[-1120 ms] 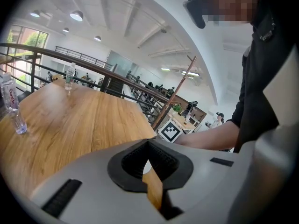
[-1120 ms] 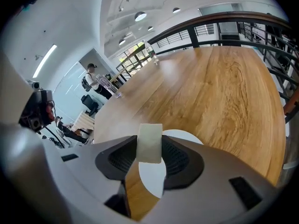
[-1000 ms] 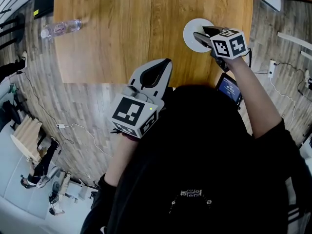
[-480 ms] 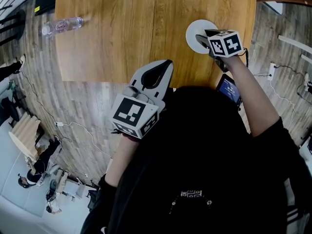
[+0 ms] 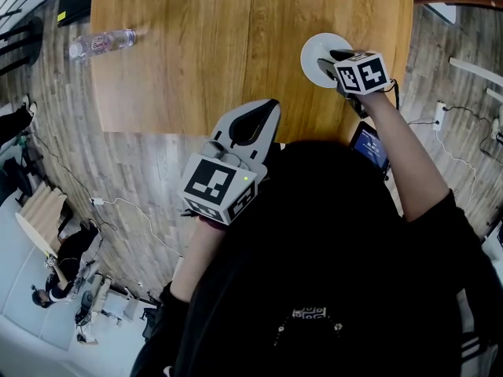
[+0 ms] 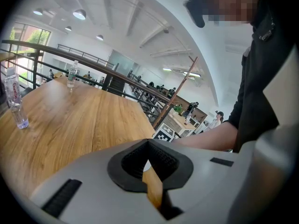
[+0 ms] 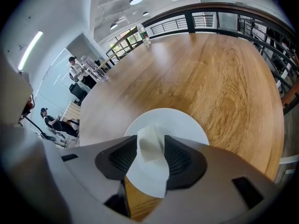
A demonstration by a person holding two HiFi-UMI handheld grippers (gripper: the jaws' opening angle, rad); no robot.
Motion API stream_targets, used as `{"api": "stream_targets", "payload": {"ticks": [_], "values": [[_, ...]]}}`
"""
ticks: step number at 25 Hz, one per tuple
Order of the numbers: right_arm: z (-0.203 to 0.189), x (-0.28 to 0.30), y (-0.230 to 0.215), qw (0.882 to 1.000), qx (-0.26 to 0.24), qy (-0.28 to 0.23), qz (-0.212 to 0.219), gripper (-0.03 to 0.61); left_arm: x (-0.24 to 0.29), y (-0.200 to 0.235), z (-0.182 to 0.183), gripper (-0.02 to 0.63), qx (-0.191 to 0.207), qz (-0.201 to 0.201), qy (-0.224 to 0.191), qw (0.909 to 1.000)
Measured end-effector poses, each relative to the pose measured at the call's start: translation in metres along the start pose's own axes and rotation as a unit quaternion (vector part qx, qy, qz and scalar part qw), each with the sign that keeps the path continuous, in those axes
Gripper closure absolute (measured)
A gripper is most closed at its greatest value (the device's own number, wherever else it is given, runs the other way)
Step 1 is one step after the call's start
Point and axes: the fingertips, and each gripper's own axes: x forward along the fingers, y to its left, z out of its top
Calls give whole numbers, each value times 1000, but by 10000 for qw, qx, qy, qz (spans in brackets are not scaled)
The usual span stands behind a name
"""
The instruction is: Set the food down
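Observation:
A pale, whitish slice of food stands upright between the dark pads of my right gripper, which is shut on it. Right under it lies a round white plate, near the wooden table's right front corner. From the head camera the right gripper reaches over the near rim of that plate, and the food is hidden there. My left gripper hangs at the table's front edge, shut, with nothing in it.
A clear water bottle lies at the far left edge of the table. It shows upright in the left gripper view. A lit screen sits below the right forearm. A railing borders the table's far side.
The right gripper has shifted a little to the left over the plate, the food still in it. The left gripper has hardly moved.

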Motion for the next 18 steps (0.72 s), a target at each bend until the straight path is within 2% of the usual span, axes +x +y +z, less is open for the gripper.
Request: {"api": "stream_targets", "payload": {"ticks": [4, 7, 13, 14, 15, 16, 18], "values": [[4, -2, 4, 10000, 44, -64, 6, 379, -3, 4, 0, 615, 21, -1, -10, 10000], [10, -4, 9, 9997, 82, -196, 132, 379, -5, 5, 1, 615, 57, -13, -20, 10000], [21, -24, 12, 9983, 183, -546, 76, 382, -7, -5, 5, 615, 273, -120, -61, 9995], [25, -31, 14, 9976, 187, -663, 87, 414, -8, -6, 6, 615, 317, -136, -69, 9994], [28, -38, 17, 9967, 183, -788, 96, 481, -9, -8, 7, 615, 360, -150, -77, 9992], [30, -45, 18, 9957, 180, -907, 97, 520, -10, -9, 9, 615, 402, -164, -87, 9990], [36, -62, 22, 9932, 218, -1132, 159, 548, -11, -11, 13, 615, 483, -205, -113, 9986]]}}
